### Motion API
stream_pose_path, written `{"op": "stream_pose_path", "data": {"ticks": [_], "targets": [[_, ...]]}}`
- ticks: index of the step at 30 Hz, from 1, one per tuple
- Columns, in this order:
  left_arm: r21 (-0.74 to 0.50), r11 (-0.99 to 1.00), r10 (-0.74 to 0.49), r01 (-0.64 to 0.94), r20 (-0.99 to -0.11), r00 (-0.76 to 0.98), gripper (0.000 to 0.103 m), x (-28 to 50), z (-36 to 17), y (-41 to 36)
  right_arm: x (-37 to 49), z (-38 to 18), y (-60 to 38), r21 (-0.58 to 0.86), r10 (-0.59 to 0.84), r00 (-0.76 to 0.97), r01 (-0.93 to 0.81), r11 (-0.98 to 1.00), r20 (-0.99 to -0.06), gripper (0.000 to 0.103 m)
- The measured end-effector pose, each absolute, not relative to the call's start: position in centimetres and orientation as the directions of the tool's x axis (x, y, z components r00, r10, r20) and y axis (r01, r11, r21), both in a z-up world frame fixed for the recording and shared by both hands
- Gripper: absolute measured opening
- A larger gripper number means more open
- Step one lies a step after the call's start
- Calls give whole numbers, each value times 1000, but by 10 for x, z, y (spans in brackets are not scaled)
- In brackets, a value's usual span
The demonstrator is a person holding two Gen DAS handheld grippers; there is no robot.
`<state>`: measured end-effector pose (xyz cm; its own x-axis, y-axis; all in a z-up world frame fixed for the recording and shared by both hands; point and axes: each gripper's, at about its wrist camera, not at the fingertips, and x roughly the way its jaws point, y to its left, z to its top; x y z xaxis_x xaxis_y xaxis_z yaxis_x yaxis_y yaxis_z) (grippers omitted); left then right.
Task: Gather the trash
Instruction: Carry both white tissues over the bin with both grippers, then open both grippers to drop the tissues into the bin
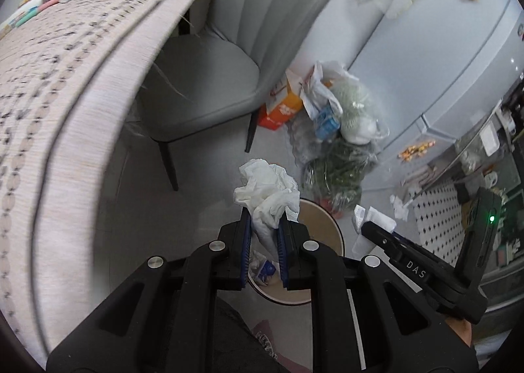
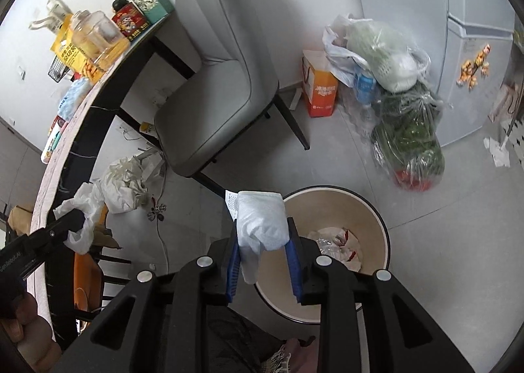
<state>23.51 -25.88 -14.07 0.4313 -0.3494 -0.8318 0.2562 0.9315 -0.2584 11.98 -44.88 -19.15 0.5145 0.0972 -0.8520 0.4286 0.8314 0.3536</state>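
Left gripper (image 1: 265, 221) clamped on crumpled tissue (image 1: 267, 189), right gripper (image 2: 262, 235) on folded tissue (image 2: 262, 219); both poised above bin (image 2: 376, 219), likely for dropping.

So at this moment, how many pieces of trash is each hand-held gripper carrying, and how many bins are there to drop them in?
Crumpled tissue in the left hand-held gripper: 1
Folded tissue in the right hand-held gripper: 1
Round bin on the floor: 1
Total: 2 held pieces of trash, 1 bin
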Motion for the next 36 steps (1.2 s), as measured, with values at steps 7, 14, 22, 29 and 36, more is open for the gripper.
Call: {"op": "stream_pose_path", "data": {"ticks": [7,14,22,29,36], "targets": [[-230,933,-326,276,-866,380,14,240,-166,-283,123,-223,-472,381,132,489,453,806,-862,46],[-224,930,-319,292,-884,341,14,241,-180,-301,108,-225,-498,417,139,506,491,765,-851,61],[-236,897,-352,374,-894,278,15,234,-195,-355,72,-200,-539,405,64,535,551,730,-843,68],[-324,863,-442,387,-856,269,73,226,-188,-370,55,-186,-554,391,25,538,579,715,-843,68],[-374,845,-504,383,-797,332,97,224,-153,-350,59,-169,-543,383,18,549,560,735,-836,72]]}}
